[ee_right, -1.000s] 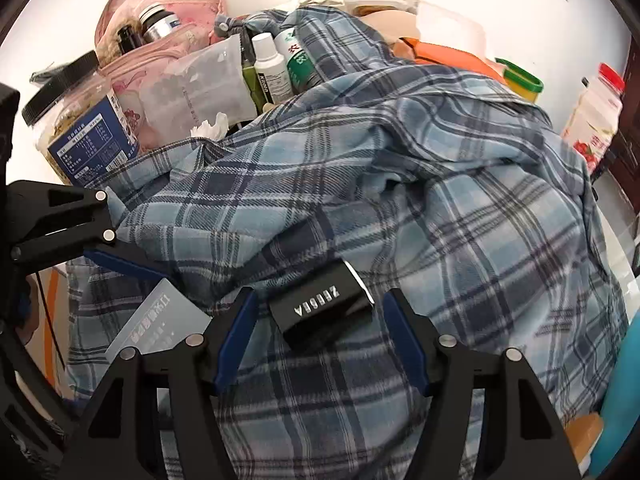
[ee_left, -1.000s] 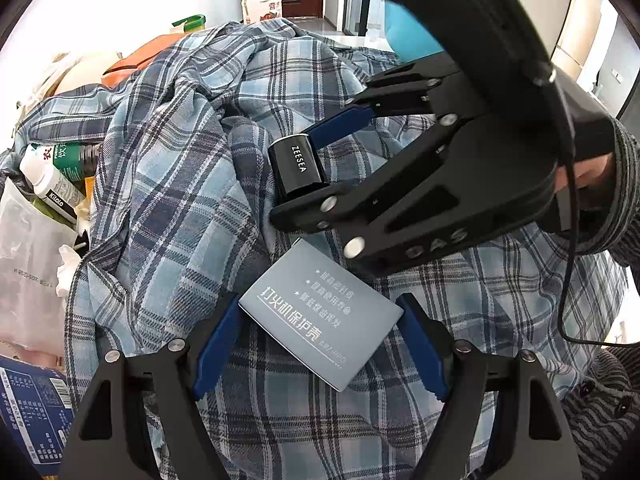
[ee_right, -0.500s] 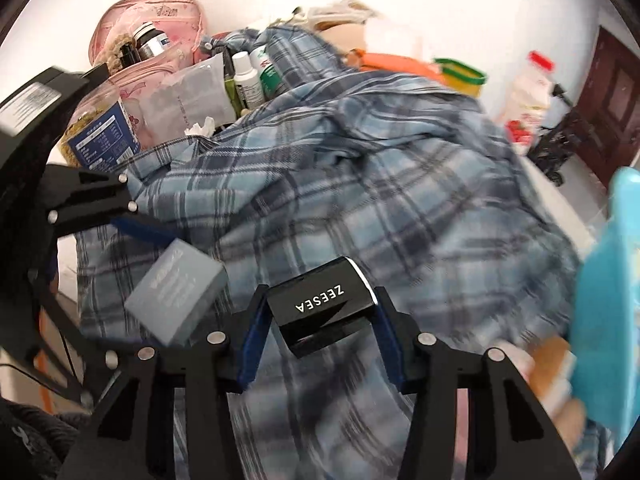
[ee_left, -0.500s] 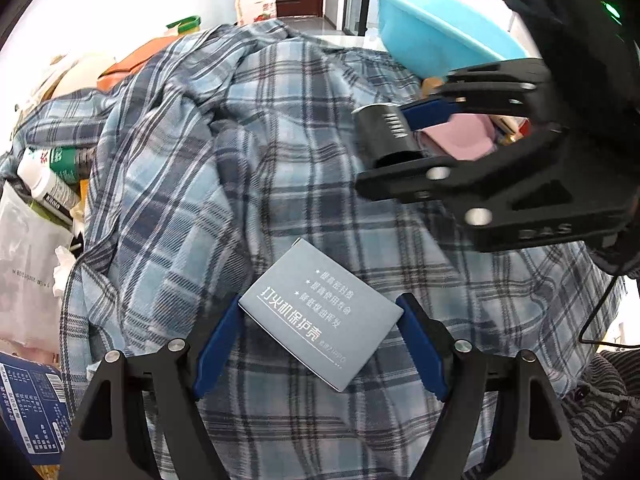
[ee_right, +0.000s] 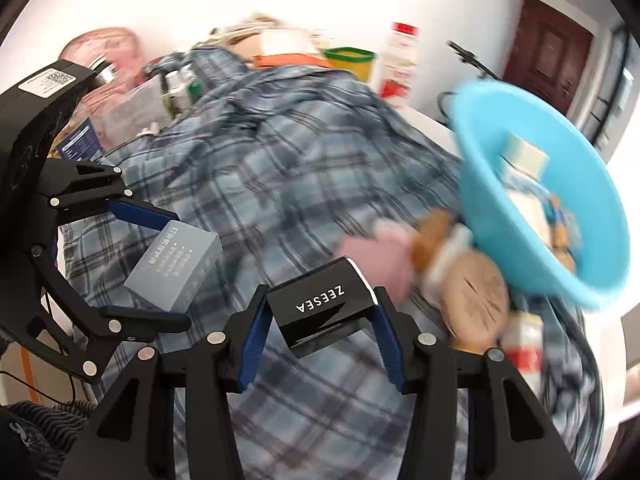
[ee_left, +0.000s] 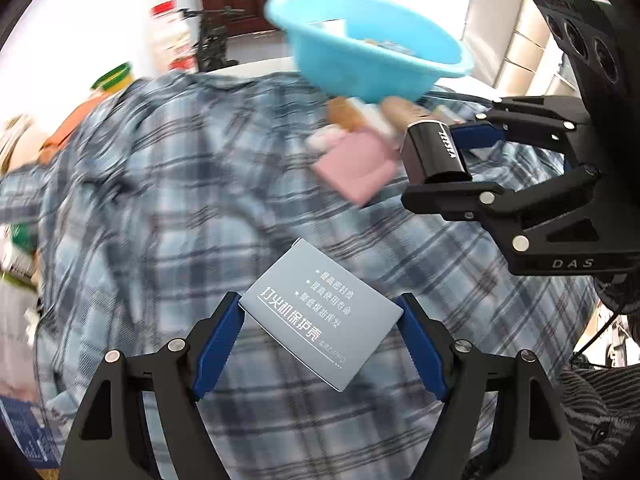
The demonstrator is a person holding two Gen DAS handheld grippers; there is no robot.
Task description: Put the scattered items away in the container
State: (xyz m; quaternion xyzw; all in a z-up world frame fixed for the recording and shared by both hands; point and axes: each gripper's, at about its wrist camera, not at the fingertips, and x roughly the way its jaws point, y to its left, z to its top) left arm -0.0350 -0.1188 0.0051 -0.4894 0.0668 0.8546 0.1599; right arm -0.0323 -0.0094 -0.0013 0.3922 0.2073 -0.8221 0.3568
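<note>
My left gripper (ee_left: 320, 340) is shut on a flat grey box (ee_left: 322, 314) with white print, held above a blue plaid shirt (ee_left: 160, 208). The same grey box (ee_right: 176, 268) shows at the left of the right wrist view, between the left gripper's blue pads. My right gripper (ee_right: 318, 320) is shut on a black ZEESEA box (ee_right: 322, 304); that black box (ee_left: 436, 152) also appears at the right of the left wrist view. A light blue basin (ee_left: 372, 56) holding several items sits beyond the shirt, and in the right wrist view the basin (ee_right: 480, 184) stands to the right.
A pink pouch (ee_left: 356, 168), round brown pieces (ee_right: 472, 292) and small cartons lie on the shirt beside the basin. A drink bottle (ee_left: 172, 40), a yellow tub (ee_right: 350, 60), a pink bag and bottles crowd the far edge. A dark door (ee_right: 548, 56) stands behind.
My right gripper closed on the black box, lifted it off the shirt and carried it toward the basin. My left gripper, holding the grey box, also moved toward the basin, which now fills more of both views.
</note>
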